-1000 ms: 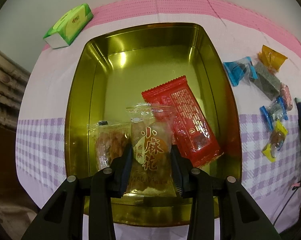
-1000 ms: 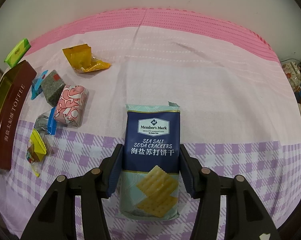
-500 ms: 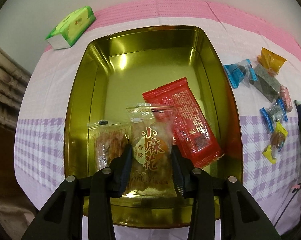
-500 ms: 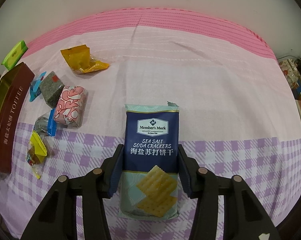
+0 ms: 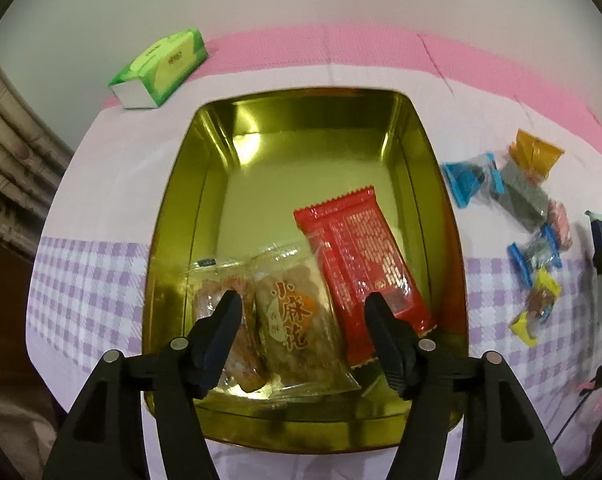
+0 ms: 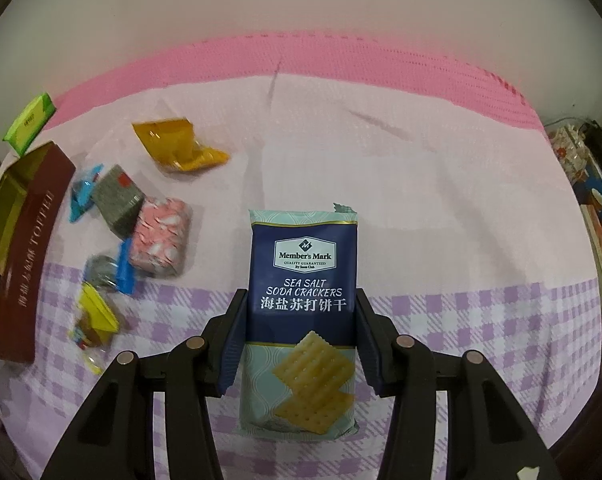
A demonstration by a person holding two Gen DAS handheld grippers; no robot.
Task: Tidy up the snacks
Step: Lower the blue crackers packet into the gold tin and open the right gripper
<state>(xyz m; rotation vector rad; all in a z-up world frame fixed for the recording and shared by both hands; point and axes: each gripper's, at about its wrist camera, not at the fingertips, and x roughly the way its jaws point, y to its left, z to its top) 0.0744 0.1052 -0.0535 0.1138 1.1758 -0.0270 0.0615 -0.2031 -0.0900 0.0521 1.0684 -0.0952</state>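
Worktop under a pink and lilac-check cloth, contents running left to right; green tissue pack lying at the far left edge; gold tin sitting open beside it, holding a clear snack packet, a clear twist-snack packet printed with orange characters, and a red packet leaning on the tin's right side; left hand-held gripper hovering over the tin, its jaws opening and standing clear of the twist-snack packet lying between them on the tin floor; loose sweets resting on the cloth right of the tin, namely a blue-ended wrapper, a grey packet, an orange packet, a pink patterned packet, a second blue-ended wrapper and a yellow-ended sweet; right hand-held gripper pressing both pads against the sides of a navy soda cracker packet, clamped on it; that packet pointing away from the camera over the check cloth, well right of the sweets; cluttered shelf showing at the far right edge.
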